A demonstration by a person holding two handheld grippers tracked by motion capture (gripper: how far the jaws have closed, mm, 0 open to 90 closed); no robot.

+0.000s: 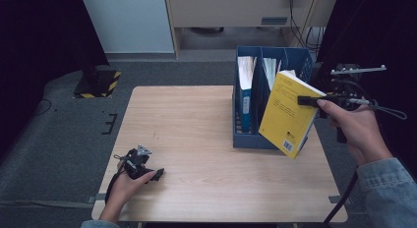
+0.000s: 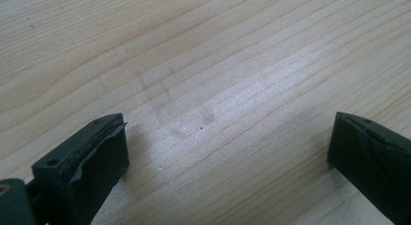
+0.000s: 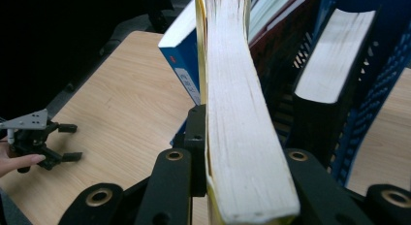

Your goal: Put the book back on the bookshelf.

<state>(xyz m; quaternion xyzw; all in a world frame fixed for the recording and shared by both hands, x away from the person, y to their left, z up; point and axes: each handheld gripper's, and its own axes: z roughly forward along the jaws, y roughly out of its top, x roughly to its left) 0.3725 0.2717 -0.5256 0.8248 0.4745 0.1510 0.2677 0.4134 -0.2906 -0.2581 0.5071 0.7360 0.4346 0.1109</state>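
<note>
A thick yellow book (image 1: pixel 286 113) hangs tilted in the air in front of the blue file rack (image 1: pixel 246 138), with my right gripper (image 1: pixel 314 101) shut on its upper edge. In the right gripper view the book's page edge (image 3: pixel 240 123) runs up between the two black jaws. My left gripper (image 1: pixel 153 174) rests on the wooden table (image 1: pixel 196 139) near the front left corner, jaws wide apart. The left gripper view has bare wood between its fingertips (image 2: pixel 92 157). That left gripper (image 3: pixel 68 142) also lies far off in the right gripper view.
The blue file rack stands at the table's right back, with a blue-spined book (image 1: pixel 245 98) and other books (image 1: pixel 269 71) upright in its slots. A black-covered book (image 3: pixel 334 65) sits in a slot on the right. Dark curtains and grey floor surround the table.
</note>
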